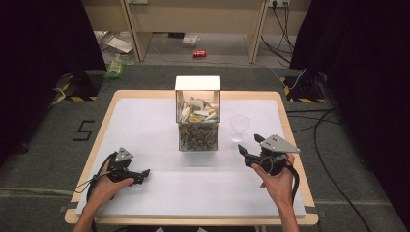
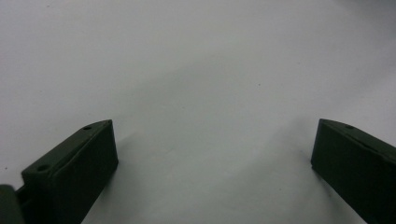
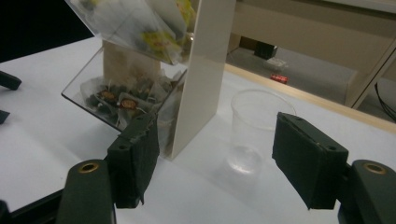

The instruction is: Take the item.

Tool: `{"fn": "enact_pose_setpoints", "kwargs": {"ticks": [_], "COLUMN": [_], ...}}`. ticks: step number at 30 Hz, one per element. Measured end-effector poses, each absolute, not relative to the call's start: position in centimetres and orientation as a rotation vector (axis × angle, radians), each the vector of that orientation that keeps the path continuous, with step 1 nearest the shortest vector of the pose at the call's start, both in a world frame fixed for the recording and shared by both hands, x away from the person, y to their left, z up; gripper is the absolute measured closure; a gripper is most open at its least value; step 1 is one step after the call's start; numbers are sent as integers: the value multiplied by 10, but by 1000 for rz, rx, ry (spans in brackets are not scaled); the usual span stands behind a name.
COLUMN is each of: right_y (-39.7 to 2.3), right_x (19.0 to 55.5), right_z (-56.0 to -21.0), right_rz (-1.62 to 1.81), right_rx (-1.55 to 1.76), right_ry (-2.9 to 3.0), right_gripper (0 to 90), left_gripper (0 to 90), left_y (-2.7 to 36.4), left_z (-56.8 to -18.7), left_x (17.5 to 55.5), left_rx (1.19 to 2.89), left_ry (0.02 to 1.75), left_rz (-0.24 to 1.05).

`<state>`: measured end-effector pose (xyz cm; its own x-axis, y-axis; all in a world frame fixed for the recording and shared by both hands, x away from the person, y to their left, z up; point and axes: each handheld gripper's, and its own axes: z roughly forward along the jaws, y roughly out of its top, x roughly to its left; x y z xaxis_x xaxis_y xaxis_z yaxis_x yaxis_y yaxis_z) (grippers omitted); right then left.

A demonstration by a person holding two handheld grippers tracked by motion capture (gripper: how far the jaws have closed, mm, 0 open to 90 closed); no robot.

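- White table (image 1: 145,193) top, clear cup (image 1: 240,127) near its right edge, beside the sachet dispenser (image 1: 197,121).
- Right gripper (image 1: 250,151) wide, empty, facing the cup; left gripper (image 1: 143,175) wide, empty.
- Risk: flimsy cup could tip or crumple if nudged.

My right gripper (image 1: 249,147) sits with jaws apart just beside the clear cup (image 1: 240,127), right of the box of tea bags (image 1: 197,121). My left gripper (image 1: 140,175) rests low on the table (image 1: 145,116).

Table (image 1: 159,193) brightly lit from overhead w/ dark surroundings; gripper views soft, slightly blurred, faint shadows.
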<state>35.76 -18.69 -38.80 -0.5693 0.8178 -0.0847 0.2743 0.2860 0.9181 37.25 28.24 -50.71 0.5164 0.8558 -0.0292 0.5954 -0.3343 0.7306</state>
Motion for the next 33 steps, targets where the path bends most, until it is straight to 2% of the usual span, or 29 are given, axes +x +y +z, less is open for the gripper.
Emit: {"fn": "enact_pose_setpoints", "kwargs": {"ticks": [33], "right_y": [-157], "right_x": [364], "right_z": [-345], "right_rz": [1363], "right_rx": [852], "right_ry": [1938], "right_gripper": [380], "left_gripper": [0], "left_y": [282], "left_z": [-507], "left_x": [373], "left_rx": [2060], "left_ry": [1178], "left_rz": [477]}}
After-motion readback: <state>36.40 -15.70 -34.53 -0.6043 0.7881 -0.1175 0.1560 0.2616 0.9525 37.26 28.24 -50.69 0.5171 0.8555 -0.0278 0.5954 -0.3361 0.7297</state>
